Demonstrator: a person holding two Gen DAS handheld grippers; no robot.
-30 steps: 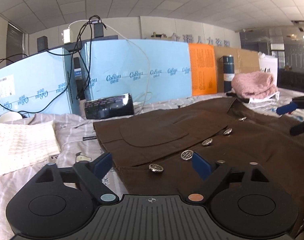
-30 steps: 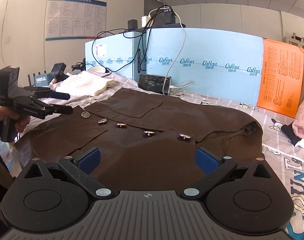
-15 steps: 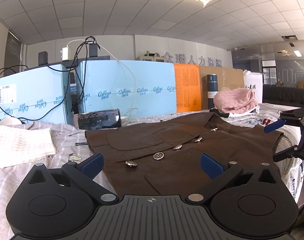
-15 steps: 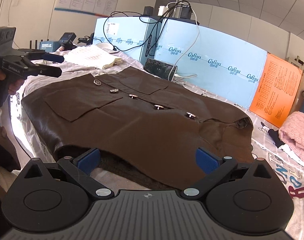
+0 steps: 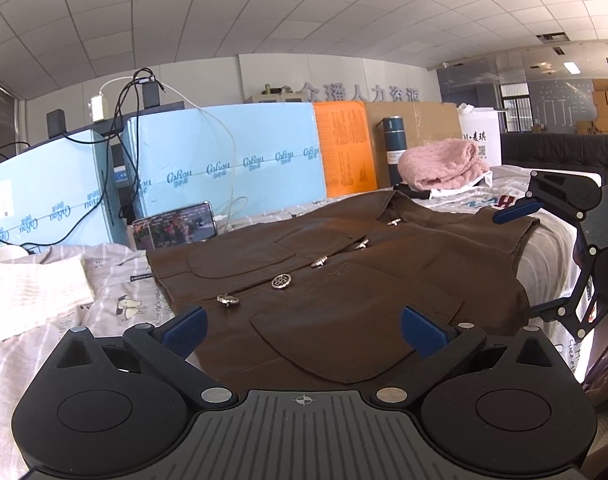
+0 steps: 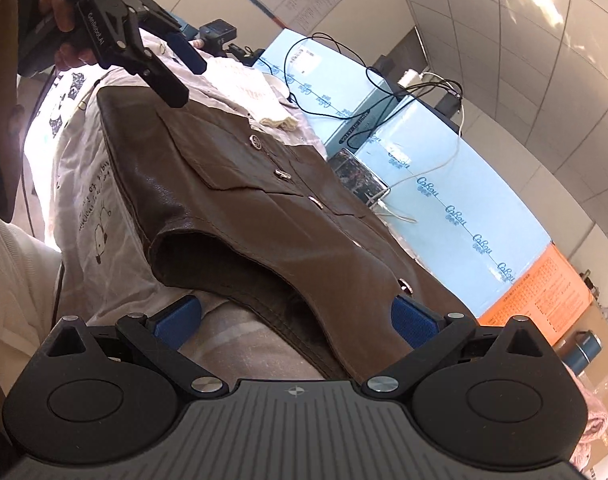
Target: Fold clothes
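Both grippers, left (image 5: 302,327) and right (image 6: 295,316), are matte black with 2 blue-padded fingers (image 5: 183,322), round silver screws behind the jaws, a ribbed grey deck with a crosshair mark, and white lettering.

Vest (image 5: 344,264) flat on bed (image 5: 103,308), phone (image 5: 173,229) behind at 11 o'clock, folded sweater (image 5: 444,164) at 1 o'clock

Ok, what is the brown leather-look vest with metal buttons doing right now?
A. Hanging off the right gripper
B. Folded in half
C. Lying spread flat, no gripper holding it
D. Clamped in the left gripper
C: the brown leather-look vest lies spread out, buttons up, with the left gripper and right gripper both open.
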